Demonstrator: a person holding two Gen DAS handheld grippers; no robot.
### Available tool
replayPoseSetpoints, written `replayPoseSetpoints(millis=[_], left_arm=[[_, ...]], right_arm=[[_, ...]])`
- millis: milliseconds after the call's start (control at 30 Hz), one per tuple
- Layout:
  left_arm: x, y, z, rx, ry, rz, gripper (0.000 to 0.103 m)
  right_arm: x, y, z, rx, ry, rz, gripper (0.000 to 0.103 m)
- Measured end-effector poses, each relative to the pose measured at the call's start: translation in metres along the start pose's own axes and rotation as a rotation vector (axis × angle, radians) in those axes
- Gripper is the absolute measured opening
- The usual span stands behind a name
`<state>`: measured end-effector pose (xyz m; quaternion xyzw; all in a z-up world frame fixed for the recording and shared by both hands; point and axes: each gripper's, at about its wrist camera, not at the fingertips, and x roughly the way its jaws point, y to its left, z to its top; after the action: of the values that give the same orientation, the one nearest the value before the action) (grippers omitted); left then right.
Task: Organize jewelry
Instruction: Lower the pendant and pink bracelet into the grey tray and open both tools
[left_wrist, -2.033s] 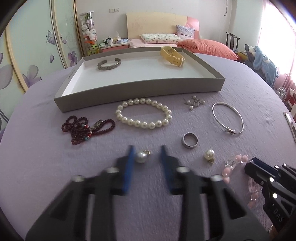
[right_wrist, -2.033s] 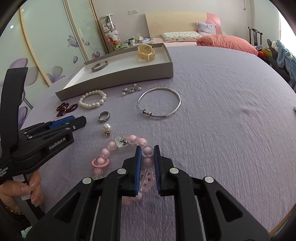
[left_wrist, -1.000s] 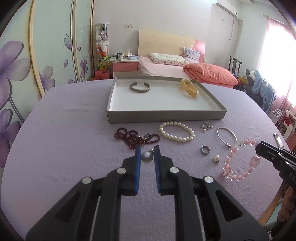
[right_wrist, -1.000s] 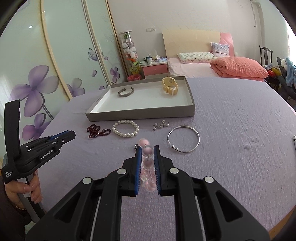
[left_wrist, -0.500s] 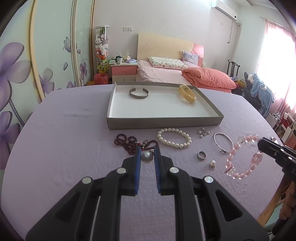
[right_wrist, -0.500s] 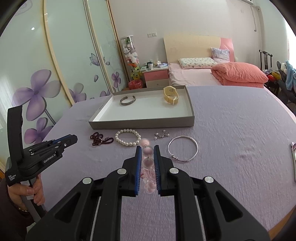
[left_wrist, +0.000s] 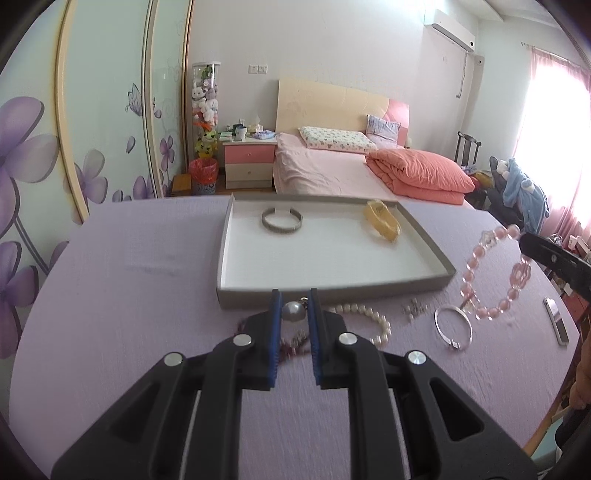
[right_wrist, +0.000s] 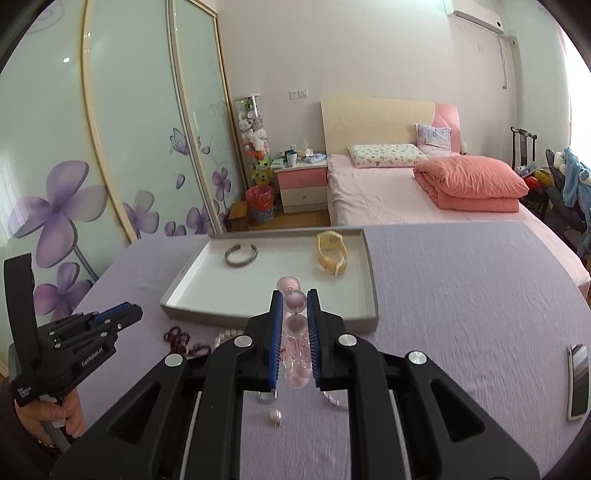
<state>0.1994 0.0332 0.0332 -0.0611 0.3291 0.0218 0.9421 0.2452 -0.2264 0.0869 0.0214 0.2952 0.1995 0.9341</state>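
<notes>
Left gripper (left_wrist: 293, 308): jaws closed to a narrow gap on a pearl earring (left_wrist: 294, 311), pinched at the very tips and held clear of the tabletop (left_wrist: 129, 295). Directly ahead of it and lower lies the near wall of the grey tray (left_wrist: 436, 254); the tray's long axis runs crosswise to the fingers, so the open floor is straight forward over that wall.

Right gripper (right_wrist: 294, 308): jaws closed on a pink bead bracelet (right_wrist: 294, 301), one bead clamped between the tips, the rest of the loop hanging below between the fingers. In the left wrist view the bracelet (left_wrist: 495, 273) hangs free, just off the tray's right-hand near corner. From the right gripper the tray (right_wrist: 371, 291) lies directly ahead, its near wall under the fingertips.

Judgement: both loads are raised and near the tray edge; the right gripper appears slightly the nearer.

Beyond, on the tray floor: a silver cuff bangle (left_wrist: 282, 219) ahead-left of the left gripper, a yellow watch (left_wrist: 382, 220) ahead-right. The stretch between them is free.

Beneath and beside the left gripper on the tabletop: a pearl bracelet (left_wrist: 364, 321) and a silver bangle (left_wrist: 452, 326).
</notes>
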Motion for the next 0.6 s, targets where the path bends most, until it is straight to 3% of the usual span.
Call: replayPoseSetpoints(millis=[267,600], left_arm=[[0.036,0.007,0.043,-0.010,-0.023,0.005,0.014],[0.092,0.014,0.073,-0.024,-0.007,0.010,0.014]], right_arm=[[0.066,0.012,0.036,-0.042,0.022,0.008,0.014],[0.166,0.010,0.035,-0.065,0.180,0.002,0.014]])
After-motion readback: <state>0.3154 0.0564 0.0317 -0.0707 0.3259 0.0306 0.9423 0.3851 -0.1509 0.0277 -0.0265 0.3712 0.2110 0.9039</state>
